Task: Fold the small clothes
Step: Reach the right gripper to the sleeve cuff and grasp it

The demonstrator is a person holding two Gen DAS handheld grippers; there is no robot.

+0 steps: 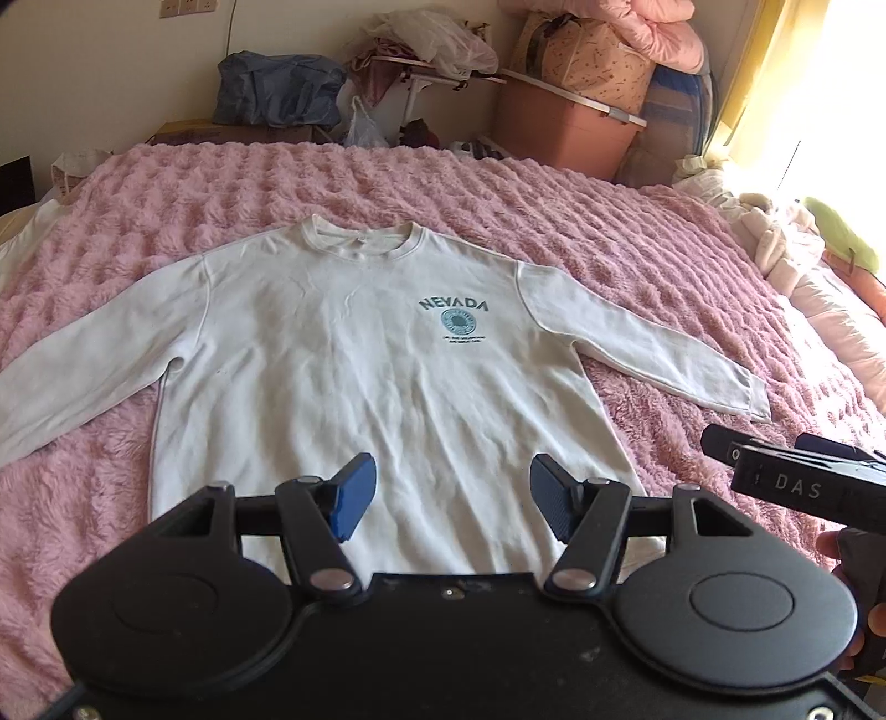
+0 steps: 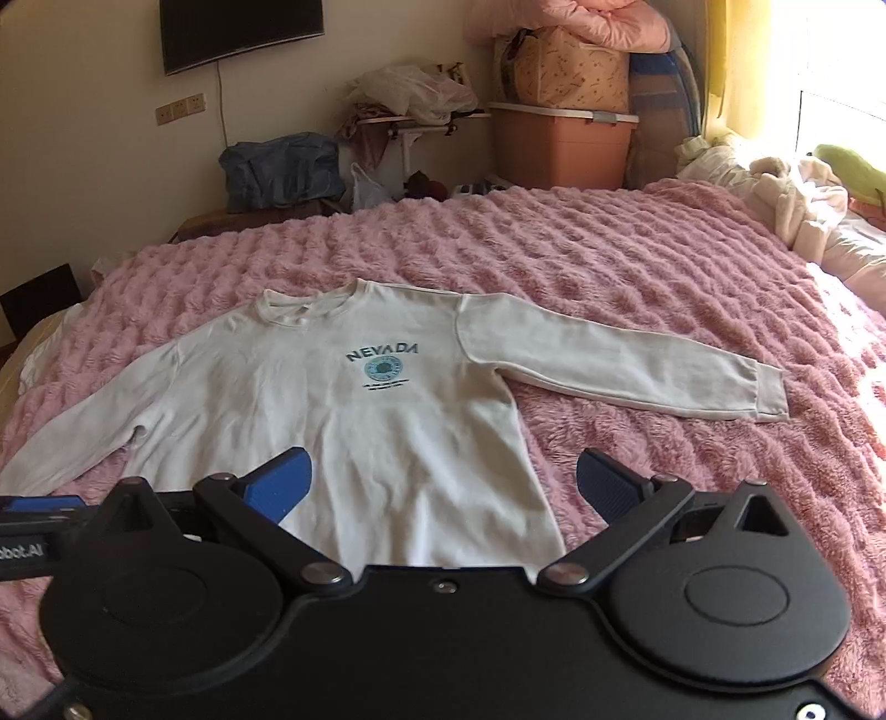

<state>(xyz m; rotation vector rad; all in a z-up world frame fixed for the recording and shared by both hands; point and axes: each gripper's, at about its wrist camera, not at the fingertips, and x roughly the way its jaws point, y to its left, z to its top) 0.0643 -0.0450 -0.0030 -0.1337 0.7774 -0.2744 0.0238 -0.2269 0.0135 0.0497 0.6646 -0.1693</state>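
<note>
Left tool (image 1: 451, 501) spread, sweatshirt (image 1: 354, 376) flat, collar away, sleeves sideways

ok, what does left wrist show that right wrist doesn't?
Left wrist only: the left gripper, open above the hem, and the right-hand unit marked DAS at its edge. Right wrist only: a wall-mounted TV and the right gripper, open. Both: white NEVADA sweatshirt flat, sleeves spread, on the pink blanket; orange storage bin behind.
</note>
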